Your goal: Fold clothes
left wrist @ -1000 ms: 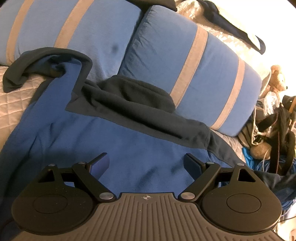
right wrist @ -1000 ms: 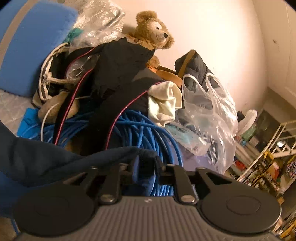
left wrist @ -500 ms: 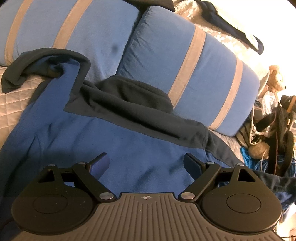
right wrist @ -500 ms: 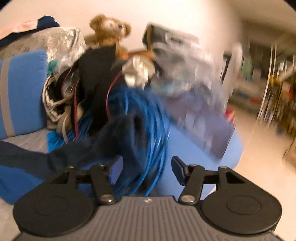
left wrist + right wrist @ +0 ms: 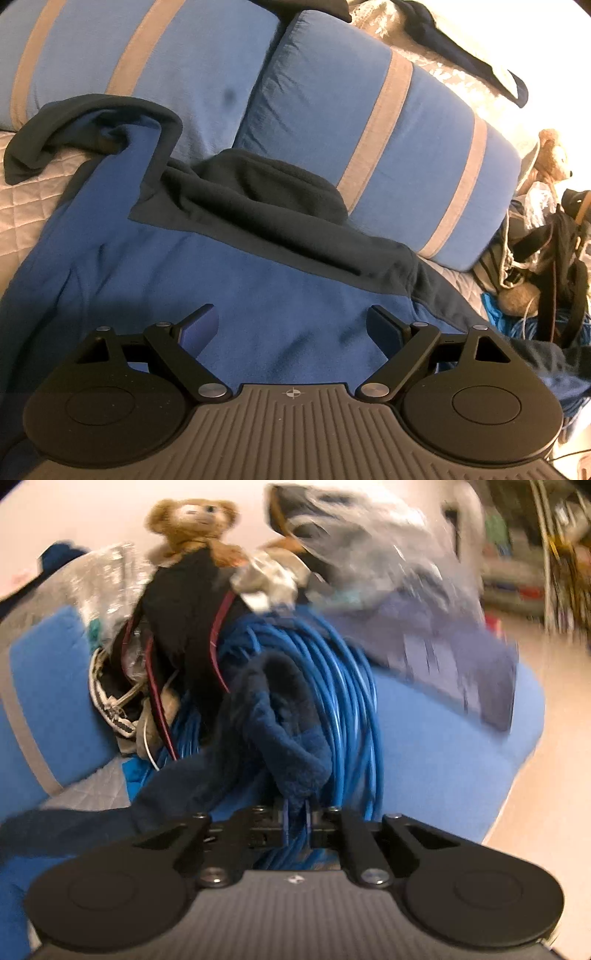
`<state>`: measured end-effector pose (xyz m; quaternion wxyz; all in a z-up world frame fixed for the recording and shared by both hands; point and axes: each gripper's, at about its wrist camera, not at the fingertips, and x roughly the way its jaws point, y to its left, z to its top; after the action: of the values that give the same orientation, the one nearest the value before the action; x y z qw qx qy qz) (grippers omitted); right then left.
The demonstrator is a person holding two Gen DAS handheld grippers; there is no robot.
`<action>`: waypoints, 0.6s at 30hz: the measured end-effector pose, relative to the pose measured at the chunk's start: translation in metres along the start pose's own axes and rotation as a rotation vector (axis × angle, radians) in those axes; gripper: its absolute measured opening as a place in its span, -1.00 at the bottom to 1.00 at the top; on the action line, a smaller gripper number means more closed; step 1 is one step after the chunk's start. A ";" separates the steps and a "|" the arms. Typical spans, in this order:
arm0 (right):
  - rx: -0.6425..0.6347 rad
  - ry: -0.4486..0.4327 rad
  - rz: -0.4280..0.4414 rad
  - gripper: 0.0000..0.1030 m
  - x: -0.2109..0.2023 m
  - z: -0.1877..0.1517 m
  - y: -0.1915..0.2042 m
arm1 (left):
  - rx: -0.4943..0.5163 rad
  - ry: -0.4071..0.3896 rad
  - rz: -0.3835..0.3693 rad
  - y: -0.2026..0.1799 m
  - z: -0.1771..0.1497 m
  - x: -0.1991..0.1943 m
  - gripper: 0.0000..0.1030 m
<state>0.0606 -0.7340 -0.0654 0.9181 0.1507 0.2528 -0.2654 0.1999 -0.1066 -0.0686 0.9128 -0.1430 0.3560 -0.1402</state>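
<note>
Half a second back the right gripper stood wide apart beside the dark cuff; now its fingers are pinched tight on the sleeve of the blue fleece, lifted before the coil of blue cable. On the left, the left gripper hangs spread wide over the fleece body, gripping nothing. That garment lies flat on the quilted bed, collar against the striped pillows. A teddy bear sits above the clutter.

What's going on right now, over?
Left gripper open above fleece. Right gripper shut on its sleeve. Blue cable coil beside sleeve.
</note>
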 end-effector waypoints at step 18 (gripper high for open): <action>-0.151 0.055 -0.139 -0.31 0.012 0.003 0.022 | -0.002 0.001 -0.005 0.003 0.002 -0.001 0.71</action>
<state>0.0827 -0.7222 -0.0667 0.8990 0.0706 0.3068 -0.3045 0.2008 -0.1035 -0.0676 0.9120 -0.1450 0.3563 -0.1421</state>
